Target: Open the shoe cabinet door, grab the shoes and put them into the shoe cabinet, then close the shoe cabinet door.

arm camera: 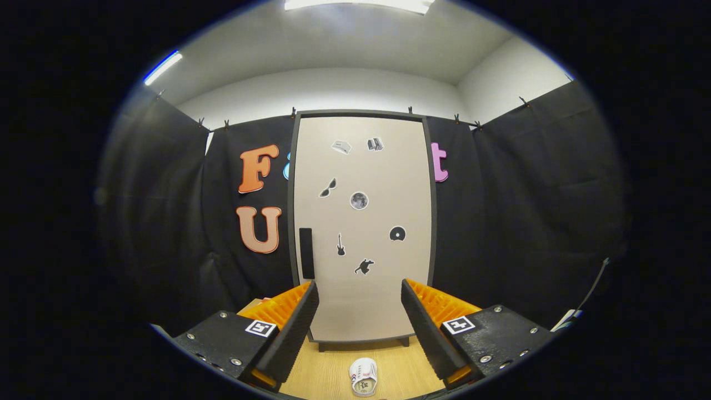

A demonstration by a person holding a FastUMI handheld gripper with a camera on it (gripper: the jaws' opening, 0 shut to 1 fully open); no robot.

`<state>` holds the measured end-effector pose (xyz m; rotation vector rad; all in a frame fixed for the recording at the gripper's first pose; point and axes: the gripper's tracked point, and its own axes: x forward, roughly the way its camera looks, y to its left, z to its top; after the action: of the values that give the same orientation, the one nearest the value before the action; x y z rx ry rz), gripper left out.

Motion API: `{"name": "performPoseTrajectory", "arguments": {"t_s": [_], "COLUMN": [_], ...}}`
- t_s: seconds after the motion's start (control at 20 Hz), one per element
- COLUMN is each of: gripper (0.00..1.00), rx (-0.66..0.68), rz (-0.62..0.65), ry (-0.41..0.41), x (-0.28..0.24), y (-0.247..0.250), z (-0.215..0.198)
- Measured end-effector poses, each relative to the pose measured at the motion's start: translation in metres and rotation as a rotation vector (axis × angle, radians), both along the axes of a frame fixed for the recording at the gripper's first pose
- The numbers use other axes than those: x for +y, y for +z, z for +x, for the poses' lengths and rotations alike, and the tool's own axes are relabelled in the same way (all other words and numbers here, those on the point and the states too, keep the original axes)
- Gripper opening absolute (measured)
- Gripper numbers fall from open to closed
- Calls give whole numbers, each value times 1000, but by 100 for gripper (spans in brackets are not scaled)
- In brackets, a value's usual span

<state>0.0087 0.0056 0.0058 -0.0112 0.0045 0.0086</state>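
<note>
Between open gripper [360,311] fingers, probably a shoe [363,376]

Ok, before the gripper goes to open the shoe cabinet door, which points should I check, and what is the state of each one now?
1. Cabinet door shut, ready to open: ok.
2. Handle in sight at the door's left edge: ok.
3. Gripper open and holding nothing: ok.
4. Gripper aimed at handle: not ok, it points at the door's middle.
5. Shoe on the floor between the fingers, apart from the door: ok.
6. Room inside cabinet: cannot tell.
</note>
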Motion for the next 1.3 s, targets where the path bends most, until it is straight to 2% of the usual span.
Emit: {"name": "performPoseTrajectory", "arguments": {"t_s": [0.5,1.0,1.3], "gripper": [93,94,94], "rx": [21,31,42], "rz": [8,-1,-21], "ry": [40,164,188], "x": [22,104,138], "y": [-16,-49,-57], "z": [19,139,212]}}
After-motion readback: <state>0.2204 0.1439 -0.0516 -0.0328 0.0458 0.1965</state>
